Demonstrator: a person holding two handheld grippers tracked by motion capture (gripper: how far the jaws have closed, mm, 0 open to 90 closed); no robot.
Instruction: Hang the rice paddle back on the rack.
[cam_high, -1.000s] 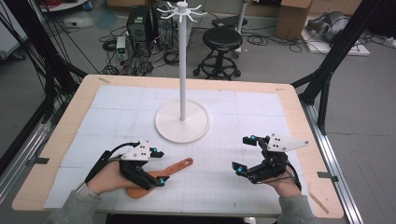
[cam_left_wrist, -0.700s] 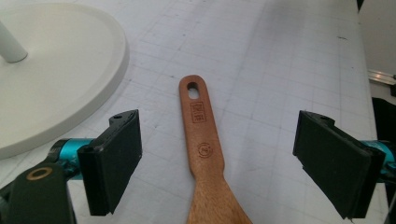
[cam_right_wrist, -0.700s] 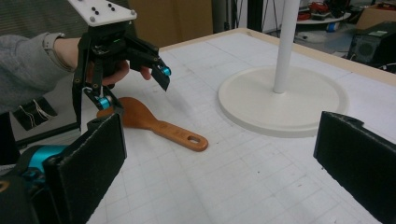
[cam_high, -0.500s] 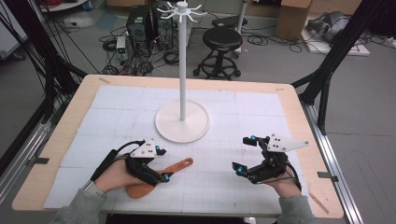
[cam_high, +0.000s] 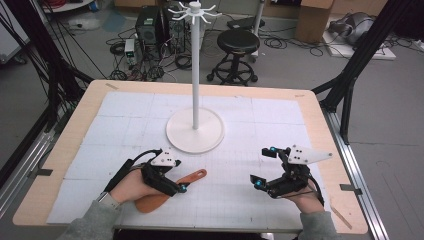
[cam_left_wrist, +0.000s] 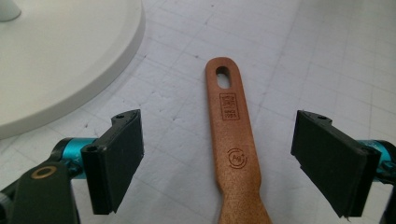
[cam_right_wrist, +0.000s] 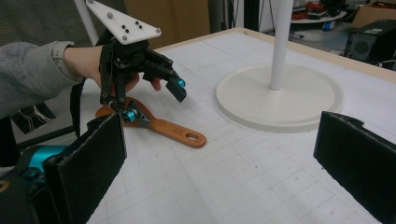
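Table (cam_high: 65, 165): pale wood rim under a white gridded mat. A white hook stand (cam_high: 195, 131) rises from a round base at mid-table, its hooks at the top of the pole.

Wooden spatula (cam_high: 170, 192): lies flat on the mat in front of the stand base, near it but apart. Blade toward the person's side, handle with its hanging slot pointing toward the stand. In the left gripper view the handle (cam_left_wrist: 233, 140) runs up the middle of the gap between the jaws.

Left gripper (cam_high: 172, 186): jaws wide apart, straddling the handle, pads touching nothing. It hangs low over the handle's lower half, close to where it widens toward the blade. From the right gripper view one jaw sits on each side of the wood.

Right gripper (cam_high: 265, 167): rests on the mat well to the right, jaws spread, holding nothing.

Step in hand, as I read it: closing on the spatula handle, likely to hang it on the stand.

- Drop until the pads sit level with the handle's edges.
- Keep the handle centred so both pads meet it together; off-centre contact would likely spin it flat on the mat.
- Grip below the stamped marks, leaving the slot free for a hook.
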